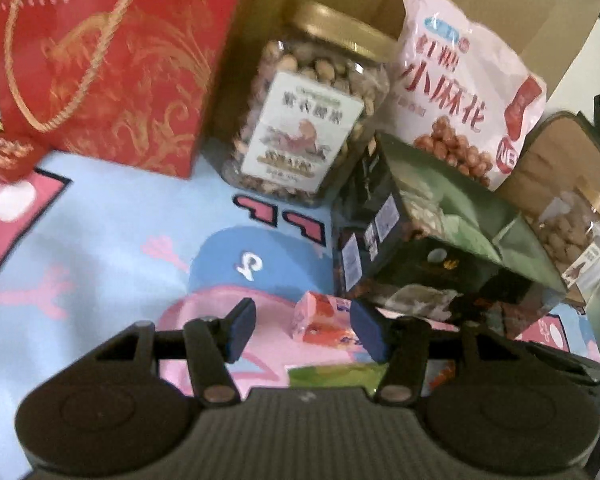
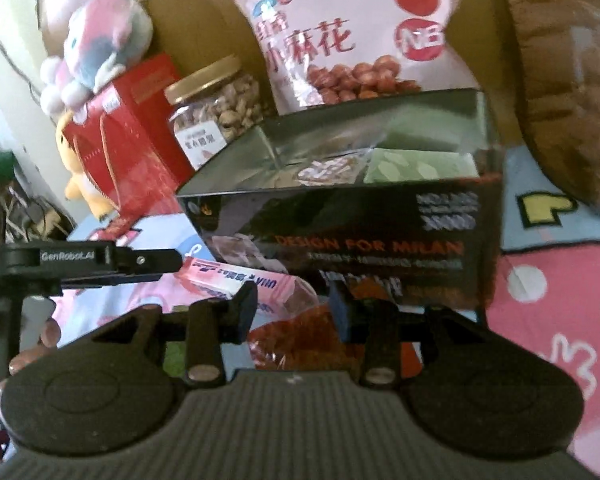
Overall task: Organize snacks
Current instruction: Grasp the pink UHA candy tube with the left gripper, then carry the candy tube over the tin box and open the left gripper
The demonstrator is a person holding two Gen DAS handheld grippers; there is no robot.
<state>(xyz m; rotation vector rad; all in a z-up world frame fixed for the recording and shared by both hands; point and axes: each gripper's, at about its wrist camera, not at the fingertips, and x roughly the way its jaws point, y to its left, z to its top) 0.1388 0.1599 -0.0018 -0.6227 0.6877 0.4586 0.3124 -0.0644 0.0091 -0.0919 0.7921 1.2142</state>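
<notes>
While left wrist view is blurry, I see left tongs [image 1: 302,330] apart, pink snack pack [image 1: 324,320] on the cartoon cloth [image 1: 100,248] between them, unclamped. Nut jar [image 1: 304,120] is full; black box [image 1: 440,240] open. Right wrist: right tongs [image 2: 294,312] apart over red packet [image 2: 300,340], contact unclear. Box holds packets; big jar [image 2: 572,92] cut off.

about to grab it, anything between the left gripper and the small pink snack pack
Nothing visible: the left gripper is open, and the pink snack pack lies on the mat right between its fingers.
</notes>
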